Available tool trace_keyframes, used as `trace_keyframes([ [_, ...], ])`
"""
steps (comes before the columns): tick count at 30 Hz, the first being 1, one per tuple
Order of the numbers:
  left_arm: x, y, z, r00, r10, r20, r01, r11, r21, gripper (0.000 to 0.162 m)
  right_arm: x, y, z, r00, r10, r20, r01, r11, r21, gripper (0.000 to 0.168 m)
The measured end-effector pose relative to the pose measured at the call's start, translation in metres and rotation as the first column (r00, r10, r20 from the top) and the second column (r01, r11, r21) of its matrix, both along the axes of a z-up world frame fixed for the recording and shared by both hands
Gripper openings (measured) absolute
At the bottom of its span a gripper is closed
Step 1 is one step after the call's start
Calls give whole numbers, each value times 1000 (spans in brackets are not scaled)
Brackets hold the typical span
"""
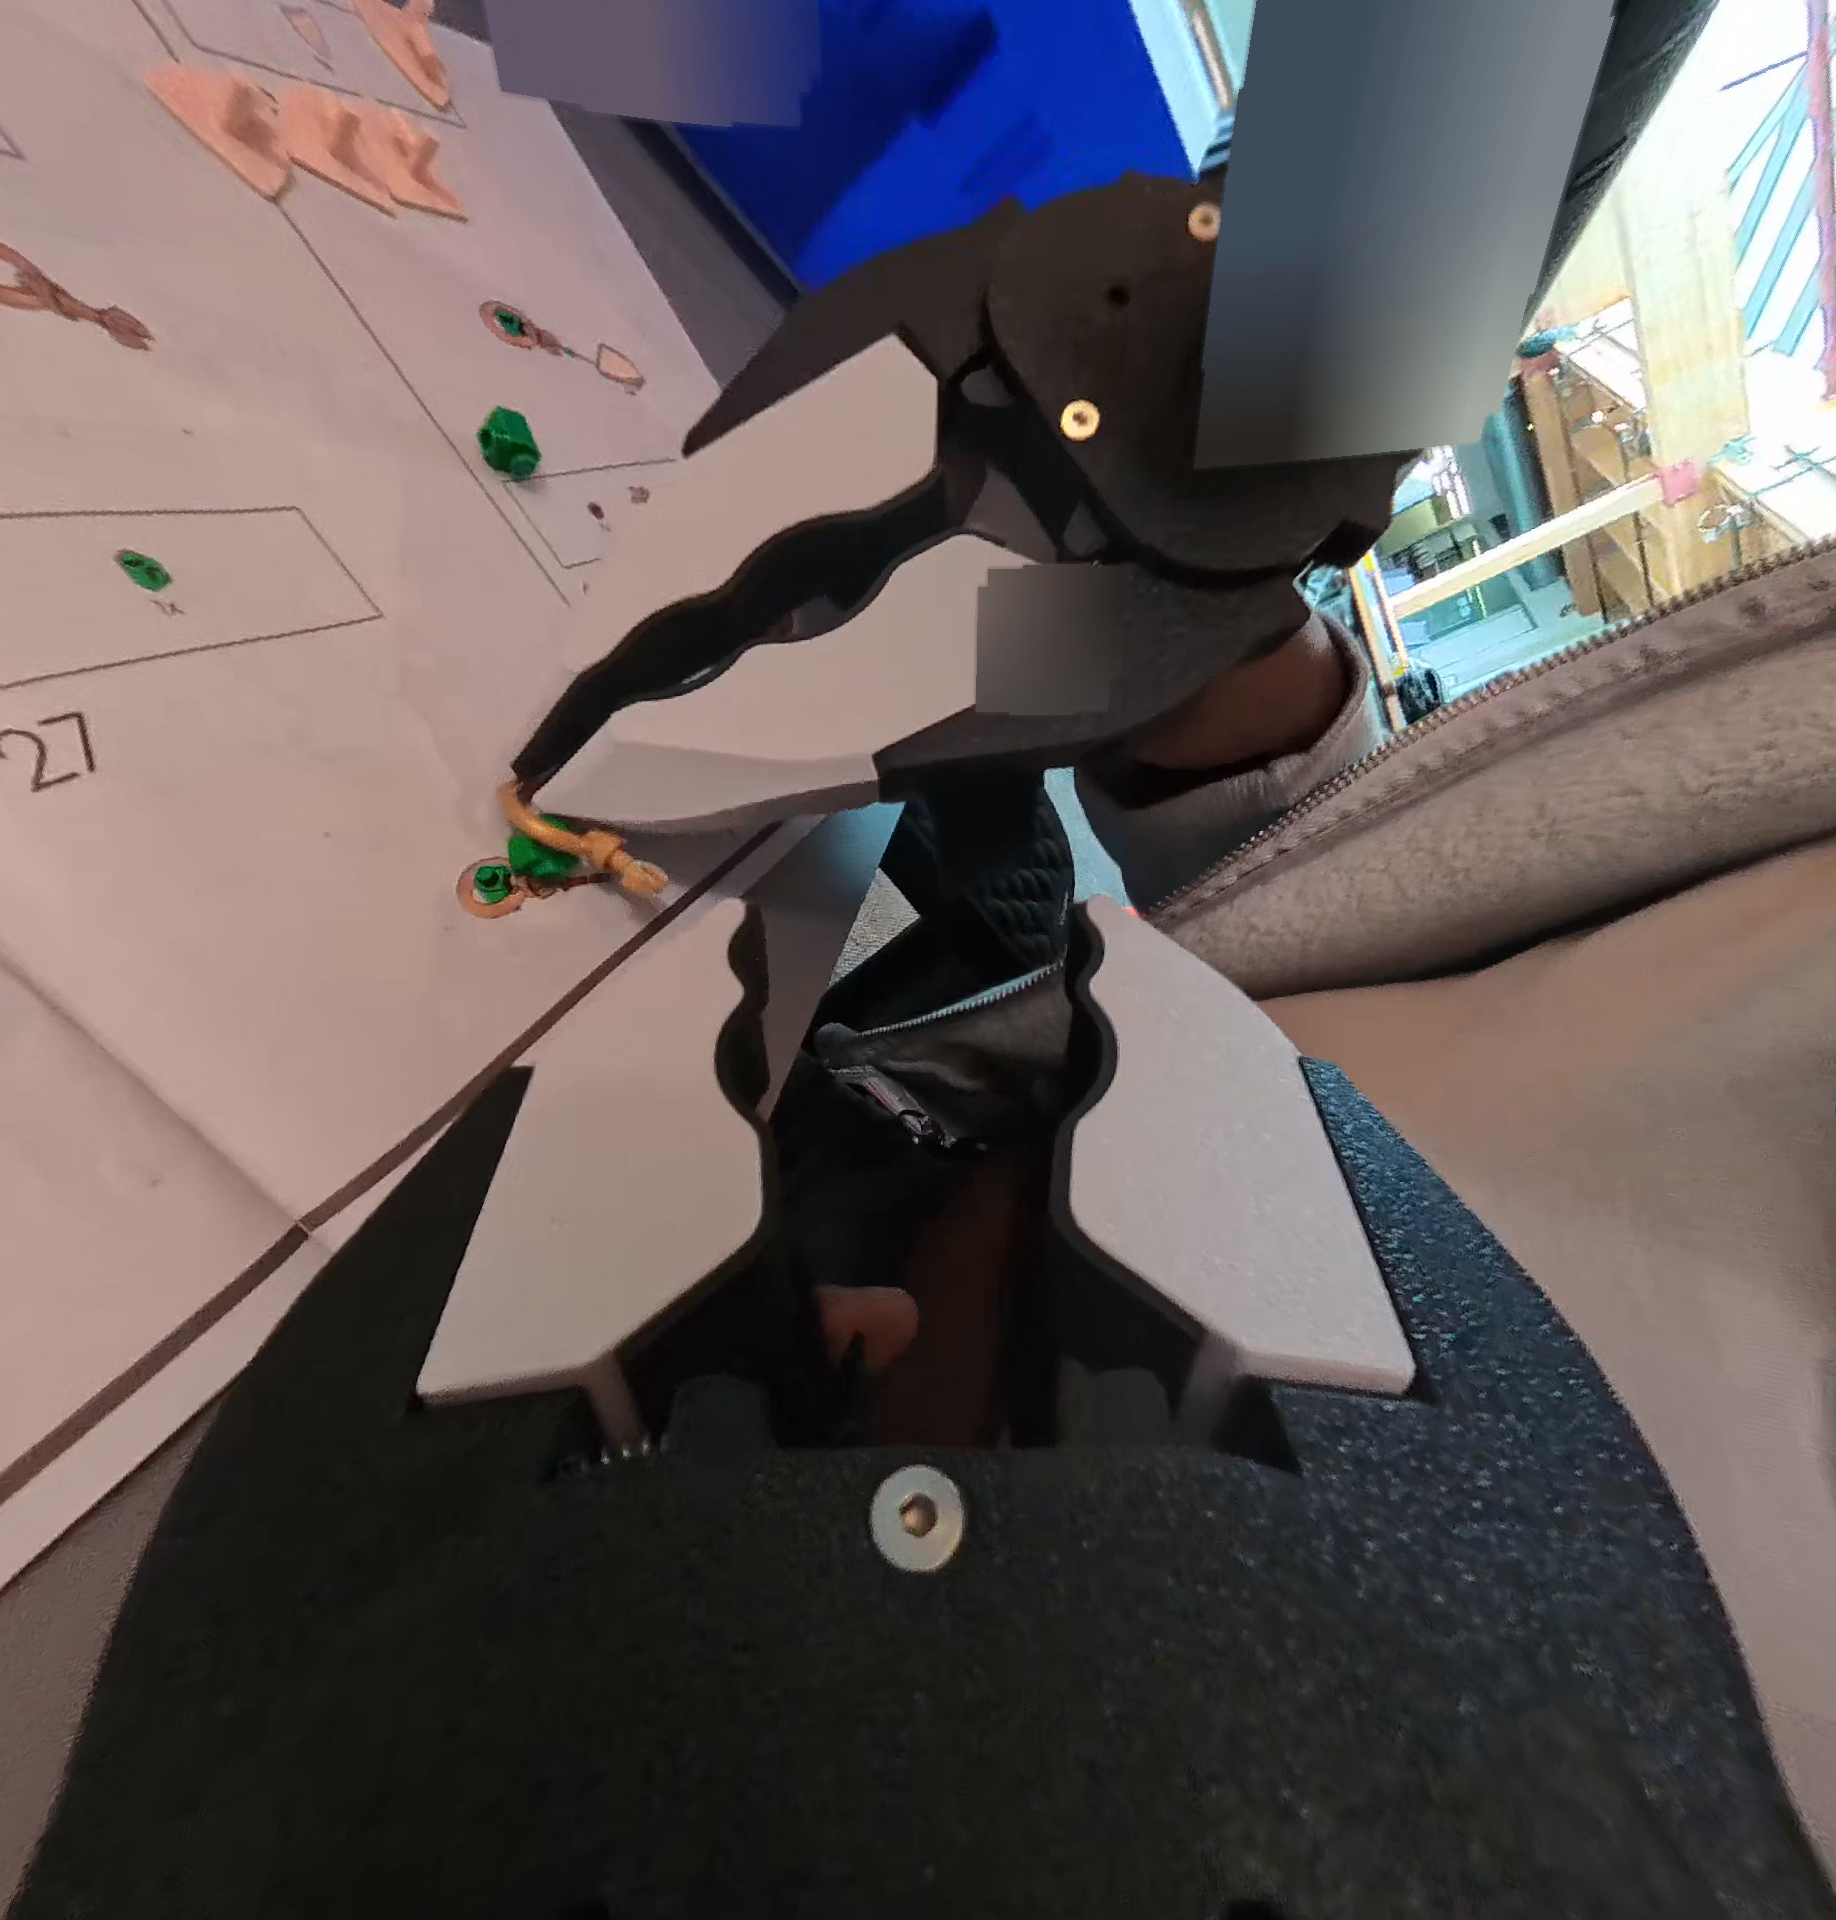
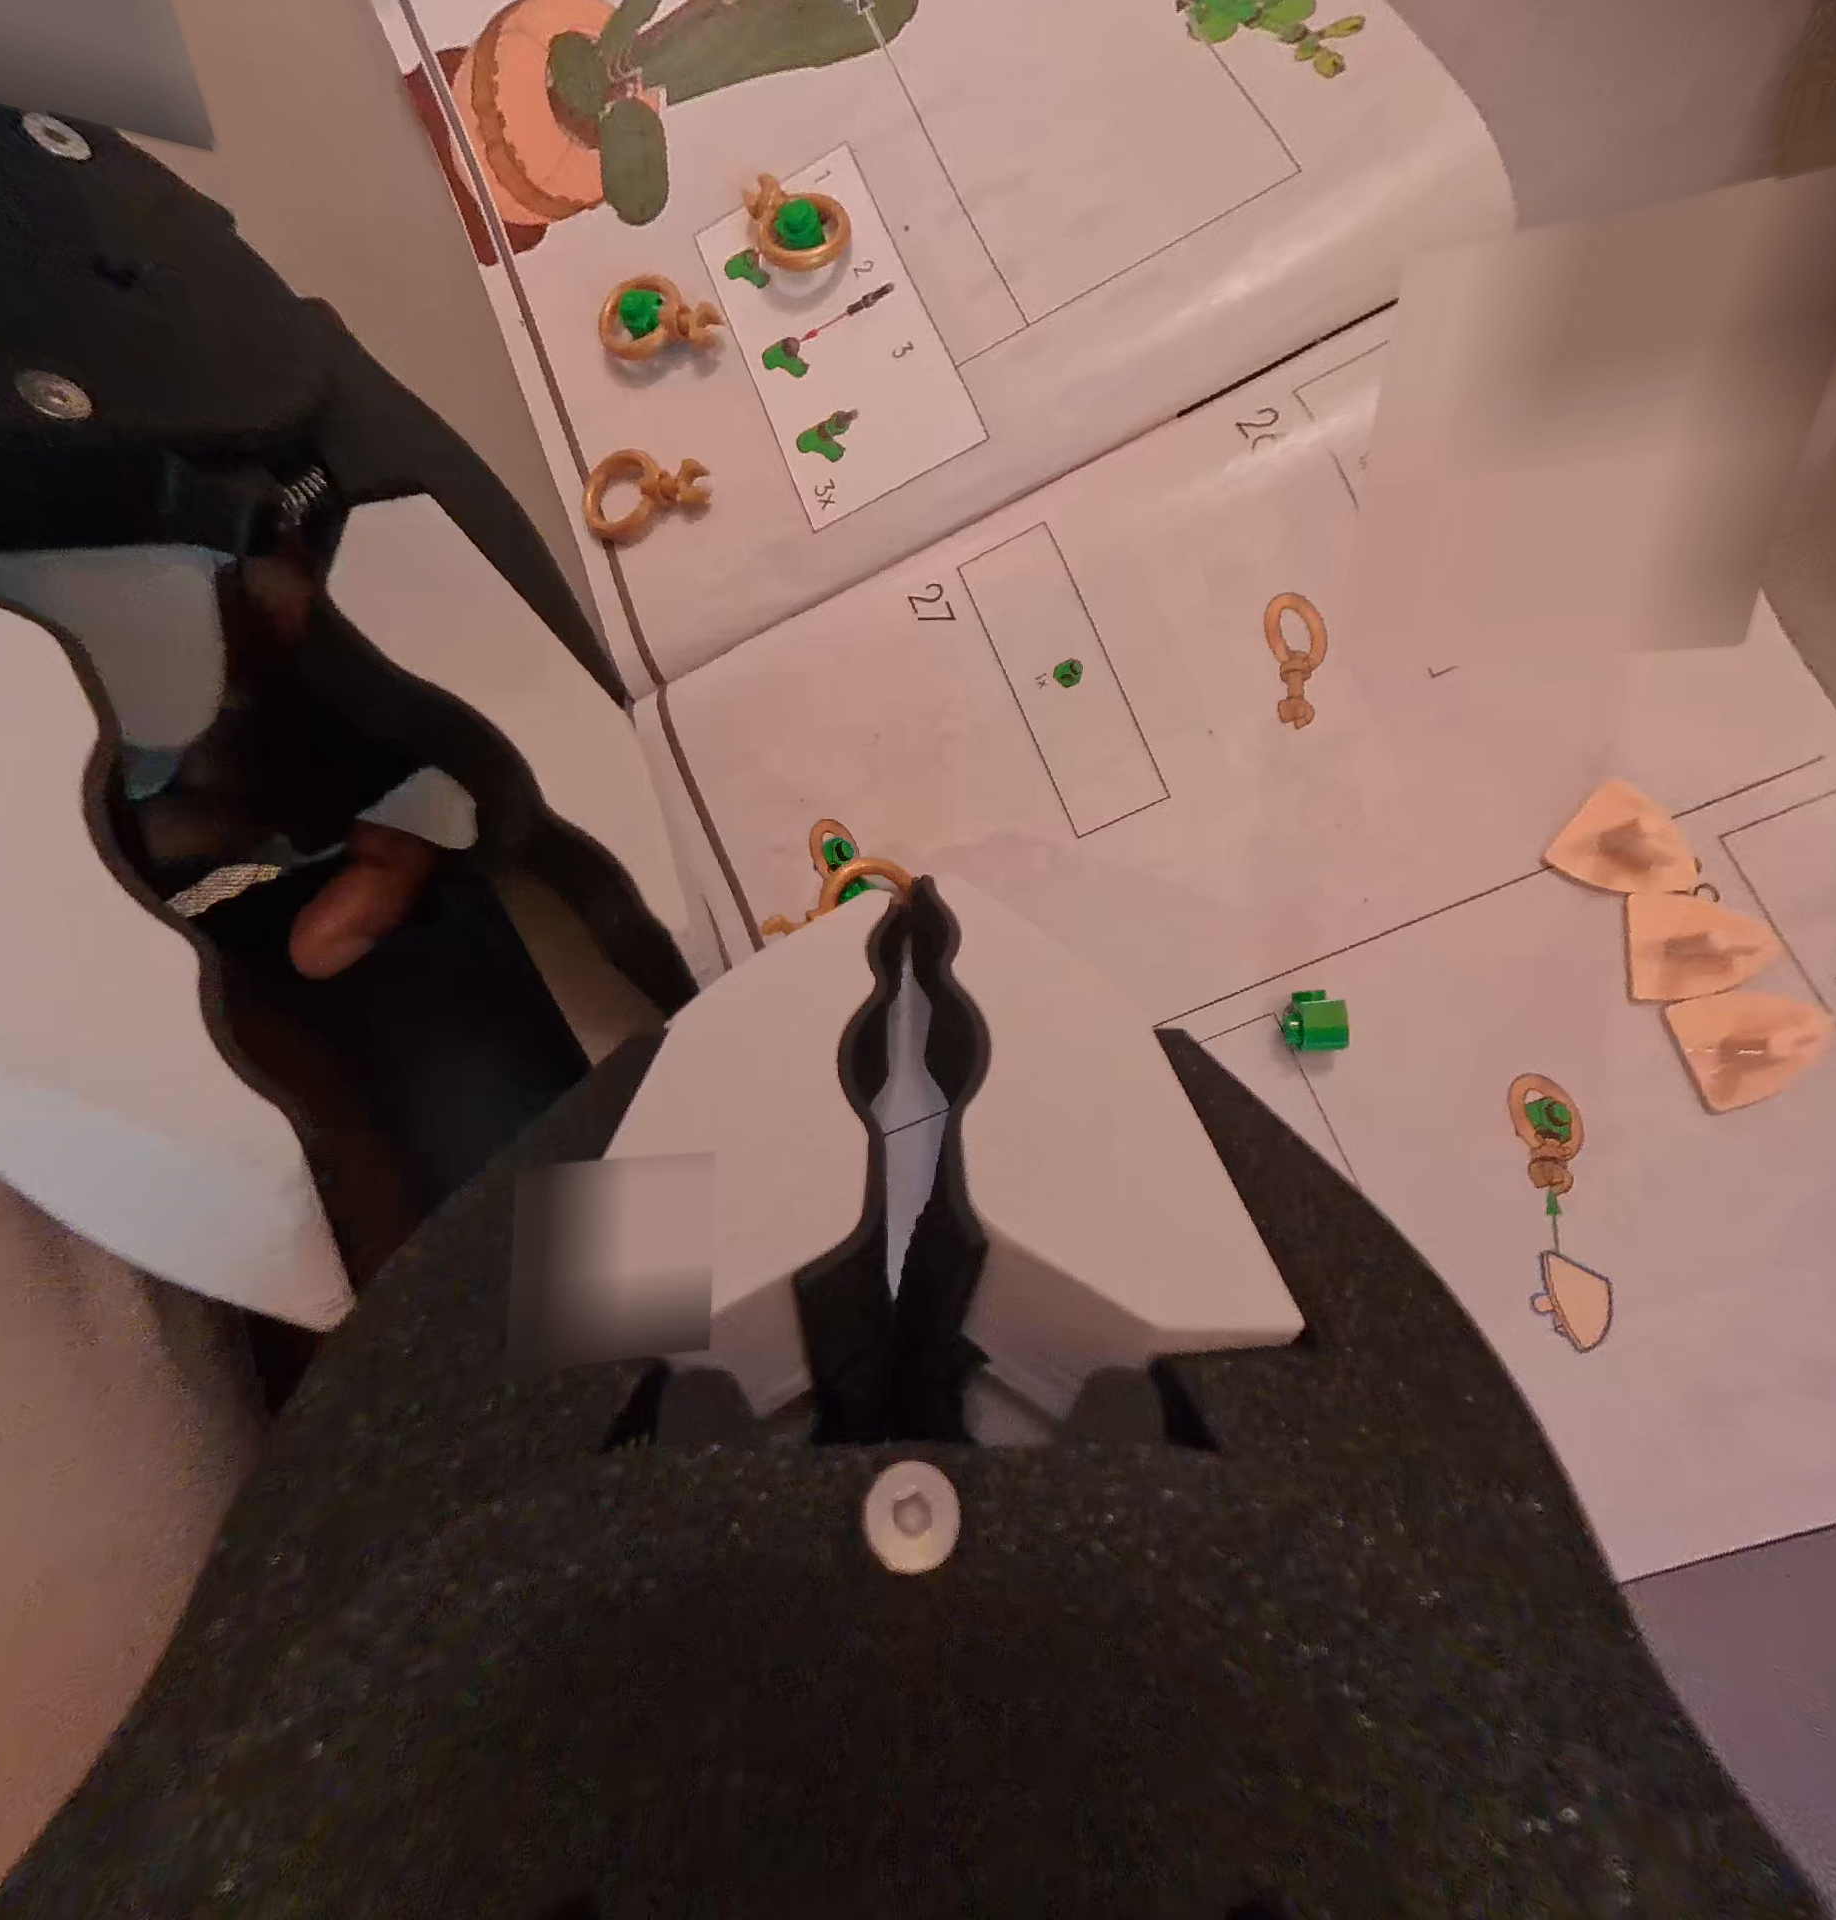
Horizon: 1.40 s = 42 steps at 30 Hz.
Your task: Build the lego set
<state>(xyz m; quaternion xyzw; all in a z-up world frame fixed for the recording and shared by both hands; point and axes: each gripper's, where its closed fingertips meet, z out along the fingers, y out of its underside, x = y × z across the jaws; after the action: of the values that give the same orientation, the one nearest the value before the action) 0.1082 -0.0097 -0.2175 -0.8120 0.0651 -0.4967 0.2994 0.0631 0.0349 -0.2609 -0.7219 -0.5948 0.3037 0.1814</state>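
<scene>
On the booklet [image 2: 1257,852], right gripper [image 2: 919,894] clamped on gold ring [image 2: 872,871].

Print on the instruction booklet [image 2: 1257,831] only.
Step numbers and piece-count marks beside the part drawings, both views; contents not transcribed.

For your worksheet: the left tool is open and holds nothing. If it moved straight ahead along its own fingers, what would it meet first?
Probably the person's dark clothing with a zipper, seen straight through the gap of the left tool. The right tool, gripping the gold ring piece, lies up and left of that line. Depth is unclear.
</scene>
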Motion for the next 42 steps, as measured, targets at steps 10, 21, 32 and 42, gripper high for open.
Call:
trace_keyframes([
  [10,-15,-3,1,998,56,-7,-56,998,19,57,-1,-10,1,1000,-1,13,1,1000,-19,4],
  [21,-28,-10,5,995,101,-13,-101,994,34,56,11,-14,13,932,362,-20,-349,911,217,10],
  [32,-7,-12,3,999,30,16,-30,1000,8,56,-6,-20,7,811,584,35,-564,766,309,9],
  [42,-23,-9,2,996,87,3,-87,996,6,58,-4,-21,2,703,699,129,-697,642,319,7],
])
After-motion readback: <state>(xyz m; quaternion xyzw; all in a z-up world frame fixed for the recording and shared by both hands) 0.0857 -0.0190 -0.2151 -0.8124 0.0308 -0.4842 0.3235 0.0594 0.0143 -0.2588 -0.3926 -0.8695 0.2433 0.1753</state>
